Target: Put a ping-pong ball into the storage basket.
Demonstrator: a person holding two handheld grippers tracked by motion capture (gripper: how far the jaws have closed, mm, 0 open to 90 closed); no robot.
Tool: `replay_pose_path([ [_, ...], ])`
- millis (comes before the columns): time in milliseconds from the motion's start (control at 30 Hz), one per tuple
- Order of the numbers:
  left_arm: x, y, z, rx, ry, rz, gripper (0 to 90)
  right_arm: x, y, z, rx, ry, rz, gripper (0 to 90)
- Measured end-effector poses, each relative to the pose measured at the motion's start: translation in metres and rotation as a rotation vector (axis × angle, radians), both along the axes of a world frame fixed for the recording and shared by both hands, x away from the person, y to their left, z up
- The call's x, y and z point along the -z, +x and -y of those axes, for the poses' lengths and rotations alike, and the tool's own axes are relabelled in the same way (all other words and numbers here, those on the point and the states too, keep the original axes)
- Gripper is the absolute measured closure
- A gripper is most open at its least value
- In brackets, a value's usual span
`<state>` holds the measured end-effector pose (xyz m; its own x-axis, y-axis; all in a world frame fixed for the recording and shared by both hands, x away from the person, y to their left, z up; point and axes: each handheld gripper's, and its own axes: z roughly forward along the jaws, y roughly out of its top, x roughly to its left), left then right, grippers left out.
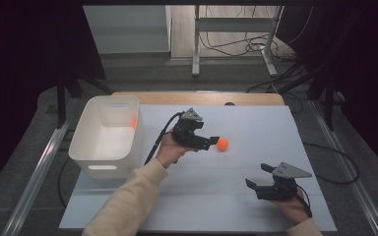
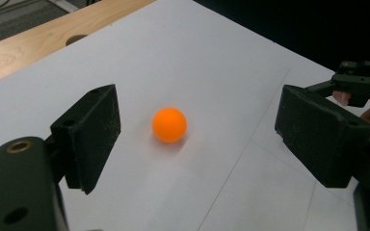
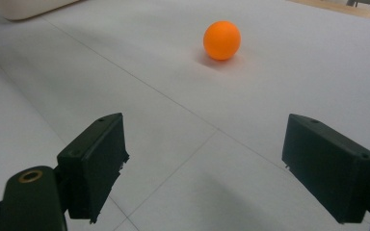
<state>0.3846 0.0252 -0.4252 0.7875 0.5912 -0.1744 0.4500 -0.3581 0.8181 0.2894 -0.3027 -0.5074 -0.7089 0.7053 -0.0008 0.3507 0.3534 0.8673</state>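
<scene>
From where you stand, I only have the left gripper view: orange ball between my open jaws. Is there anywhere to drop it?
Observer: Yes. The high view shows a white bin on the table's left side, beside the left hand-held gripper.
Operator: Is the ball touching either pad?
Observer: No. In the high view the orange ball lies on the white sheet just past the fingertips.
Operator: Where is my other gripper?
Observer: The right hand-held gripper sits at the sheet's near right, jaws open and empty, aimed toward the ball.
</scene>
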Motion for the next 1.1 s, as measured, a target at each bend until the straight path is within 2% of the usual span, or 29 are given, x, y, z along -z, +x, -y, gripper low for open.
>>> replay_pose_path([
  [267, 0.006, 0.005, 0.009, 0.005, 0.006, -0.015, 17.1, 0.0, 0.0, 0.0, 0.0, -0.001, 0.001, 15.9],
  [633, 0.013, 0.011, 0.02, 0.011, 0.049, -0.018, 17.2, 0.0, 0.0, 0.0, -0.003, -0.002, -0.001, 15.9],
  [1100, 0.023, 0.018, 0.033, 0.002, 0.07, -0.033, 17.4, 0.001, 0.0, 0.0, -0.002, -0.006, -0.005, 15.9],
])
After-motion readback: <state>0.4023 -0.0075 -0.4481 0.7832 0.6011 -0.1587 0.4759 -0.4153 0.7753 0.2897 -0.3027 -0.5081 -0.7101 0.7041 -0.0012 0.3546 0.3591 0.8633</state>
